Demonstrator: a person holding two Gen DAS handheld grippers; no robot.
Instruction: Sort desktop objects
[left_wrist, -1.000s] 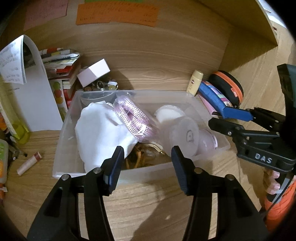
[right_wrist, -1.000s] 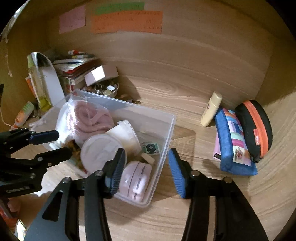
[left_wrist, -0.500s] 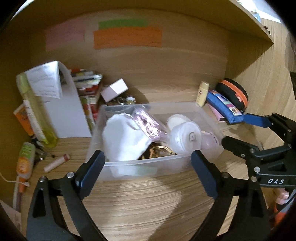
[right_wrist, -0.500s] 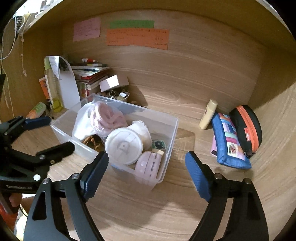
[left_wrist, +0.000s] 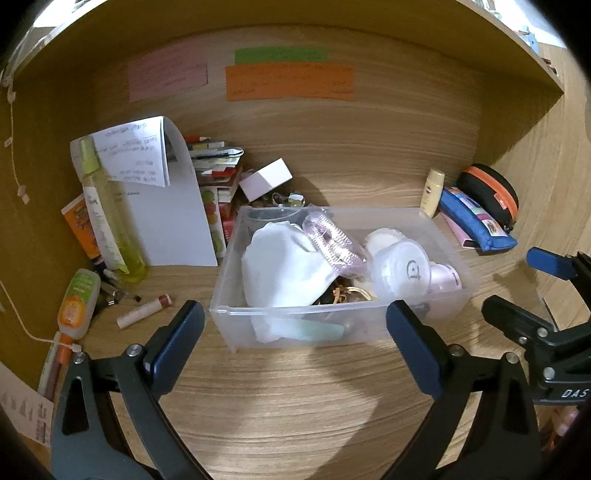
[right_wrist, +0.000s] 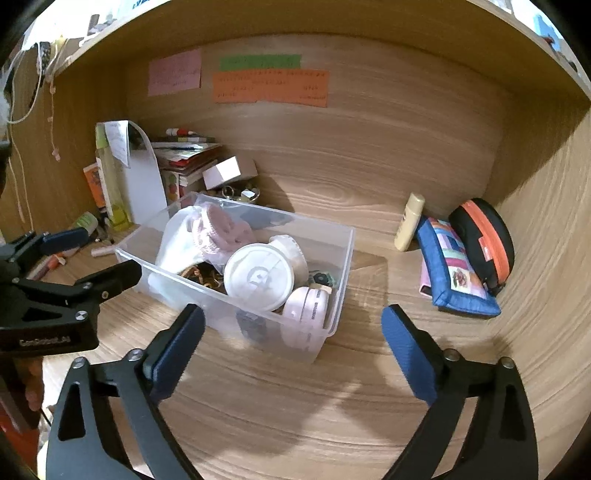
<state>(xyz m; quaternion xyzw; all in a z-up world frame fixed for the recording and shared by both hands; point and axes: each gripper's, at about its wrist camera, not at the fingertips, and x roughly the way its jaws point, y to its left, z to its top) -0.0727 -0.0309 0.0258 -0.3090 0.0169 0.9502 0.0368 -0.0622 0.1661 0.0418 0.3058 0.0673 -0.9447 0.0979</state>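
Both tools, left (left_wrist: 295, 328) and right (right_wrist: 291, 328), are opening, empty, before a translucent rectangular plastic bin (left_wrist: 280, 321).

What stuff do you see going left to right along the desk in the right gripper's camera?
Yellow-green bottle → clear plastic bin → cream tube → blue pouch → black case with orange zip.

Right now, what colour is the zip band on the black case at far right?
Orange, on the black case; clearest in the right wrist view.

"DAS" is printed on the right gripper (left_wrist: 546, 284), partly cut off.
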